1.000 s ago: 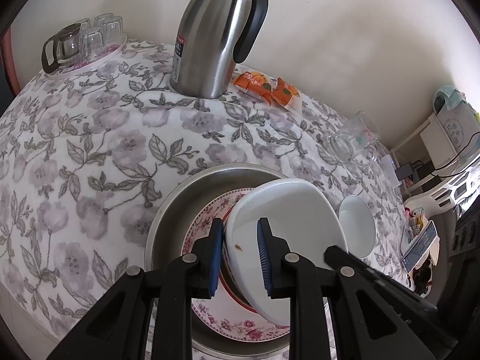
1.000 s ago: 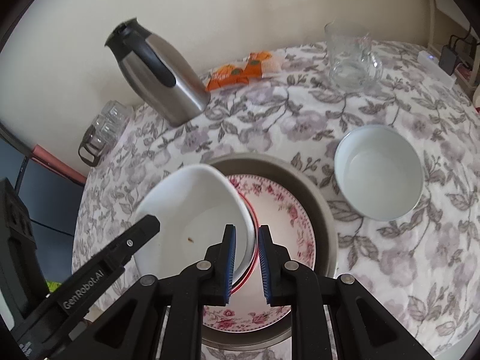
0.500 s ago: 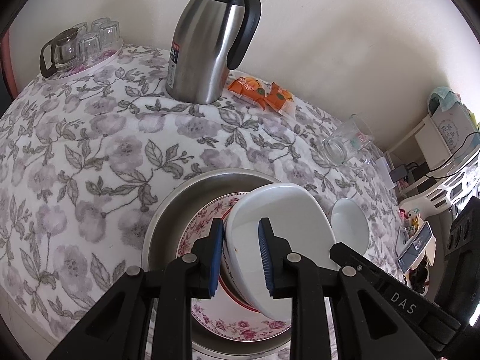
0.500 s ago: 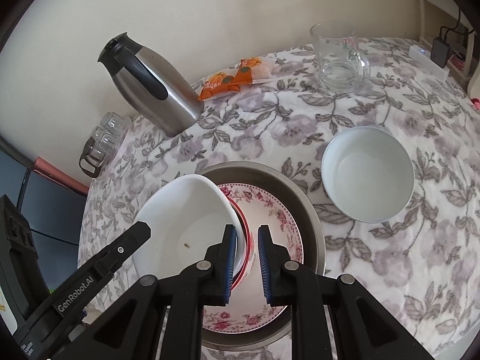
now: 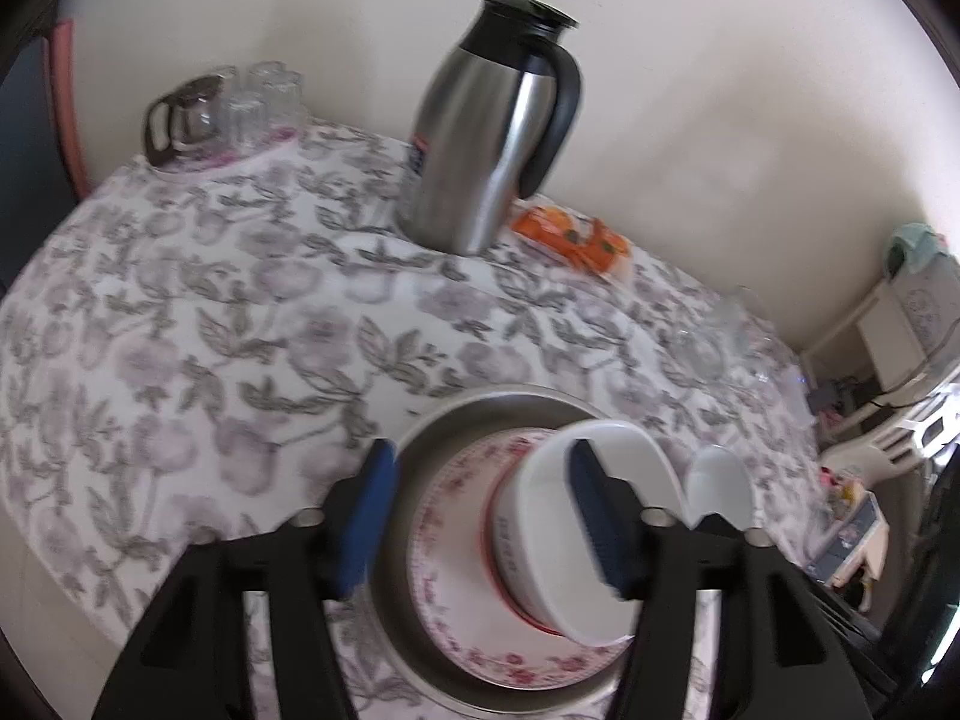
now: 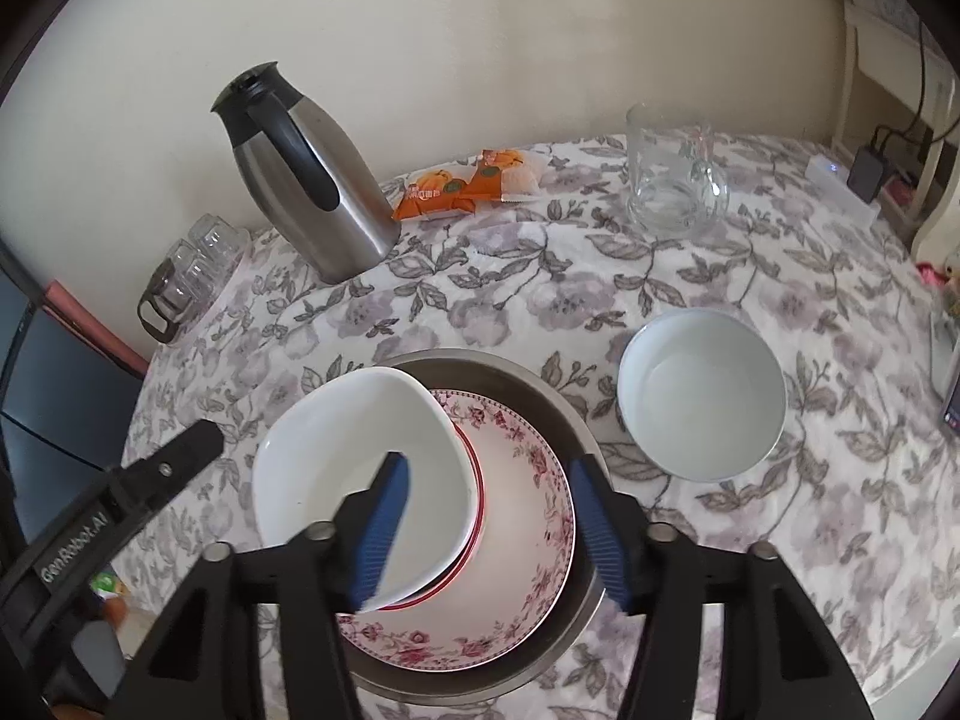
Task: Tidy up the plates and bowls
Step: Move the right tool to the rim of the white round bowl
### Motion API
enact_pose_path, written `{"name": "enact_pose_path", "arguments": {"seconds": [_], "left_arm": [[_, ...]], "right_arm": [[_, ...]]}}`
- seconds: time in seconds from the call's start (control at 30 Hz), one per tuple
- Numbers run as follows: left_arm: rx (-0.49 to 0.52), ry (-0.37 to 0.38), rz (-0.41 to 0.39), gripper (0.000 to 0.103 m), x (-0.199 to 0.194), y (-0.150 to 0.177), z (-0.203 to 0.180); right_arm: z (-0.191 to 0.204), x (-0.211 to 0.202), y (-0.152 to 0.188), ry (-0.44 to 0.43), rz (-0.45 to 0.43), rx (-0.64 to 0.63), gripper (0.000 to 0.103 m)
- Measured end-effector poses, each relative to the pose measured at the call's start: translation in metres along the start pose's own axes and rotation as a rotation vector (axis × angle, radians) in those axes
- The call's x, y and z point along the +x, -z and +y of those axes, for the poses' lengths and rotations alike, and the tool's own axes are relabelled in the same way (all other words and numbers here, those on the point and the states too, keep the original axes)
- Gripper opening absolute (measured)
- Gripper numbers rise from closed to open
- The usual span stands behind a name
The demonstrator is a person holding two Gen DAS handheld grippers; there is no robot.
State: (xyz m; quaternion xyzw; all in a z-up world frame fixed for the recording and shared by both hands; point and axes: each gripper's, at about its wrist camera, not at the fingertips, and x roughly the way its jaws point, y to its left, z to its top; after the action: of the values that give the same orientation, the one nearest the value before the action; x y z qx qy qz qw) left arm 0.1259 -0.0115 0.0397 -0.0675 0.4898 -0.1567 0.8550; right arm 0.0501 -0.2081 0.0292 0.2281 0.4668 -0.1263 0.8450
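Right wrist: white bowl [image 6: 360, 468] tilted; hand-held gripper [image 6: 489, 531] agape

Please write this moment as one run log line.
left gripper: open | right gripper: open | white bowl: on plates | small bowl: on table

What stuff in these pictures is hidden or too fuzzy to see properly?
- Left wrist view: the whole picture is motion-blurred, so the label on the steel jug cannot be read.
- Right wrist view: the white bowl covers the middle of the flowered plate and all but the rim of a red-edged dish beneath.
- Left wrist view: the other white bowl is half hidden behind a gripper finger.
- Both views: the small glasses are too small to count.
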Motion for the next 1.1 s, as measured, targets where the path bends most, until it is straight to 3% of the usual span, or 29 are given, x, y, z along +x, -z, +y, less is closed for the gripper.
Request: {"name": "enact_pose_path", "arguments": {"seconds": [0.03,0.2,0.27,0.3,0.33,0.43,0.57,0.7,0.9,1.1], "left_arm": [[-0.004,-0.013,-0.007,0.081,-0.001,0.000,0.002],[-0.018,-0.090,-0.020,0.081,0.001,-0.002,0.011],[-0.018,-0.115,-0.023,0.081,0.003,-0.002,0.014],[-0.020,-0.123,-0.027,0.081,0.002,-0.002,0.015],[-0.023,-0.131,-0.036,0.082,0.001,-0.002,0.015],[-0.038,-0.139,-0.076,0.102,-0.004,-0.003,0.018],[-0.056,-0.143,-0.126,0.103,-0.010,-0.005,0.019],[-0.059,-0.098,-0.145,0.103,-0.015,-0.008,0.017],[-0.004,-0.162,-0.272,0.103,-0.037,-0.010,0.006],[-0.022,-0.235,-0.377,0.103,-0.055,-0.009,0.003]], "right_arm": [[0.001,0.000,0.000,0.007,-0.004,-0.010,0.069],[0.006,0.002,0.001,0.027,-0.011,-0.039,0.085],[0.006,0.002,0.001,0.028,-0.015,-0.049,0.093],[0.006,0.003,0.001,0.028,-0.018,-0.052,0.103],[0.007,0.002,0.001,0.027,-0.025,-0.057,0.103],[0.009,-0.002,0.001,0.039,-0.056,-0.073,0.103],[0.011,-0.006,-0.001,0.033,-0.088,-0.091,0.103],[0.018,-0.011,-0.002,0.033,-0.108,-0.129,0.103],[0.029,-0.025,0.000,0.045,-0.197,-0.190,0.103],[0.036,-0.038,0.004,0.084,-0.297,-0.242,0.103]]}}
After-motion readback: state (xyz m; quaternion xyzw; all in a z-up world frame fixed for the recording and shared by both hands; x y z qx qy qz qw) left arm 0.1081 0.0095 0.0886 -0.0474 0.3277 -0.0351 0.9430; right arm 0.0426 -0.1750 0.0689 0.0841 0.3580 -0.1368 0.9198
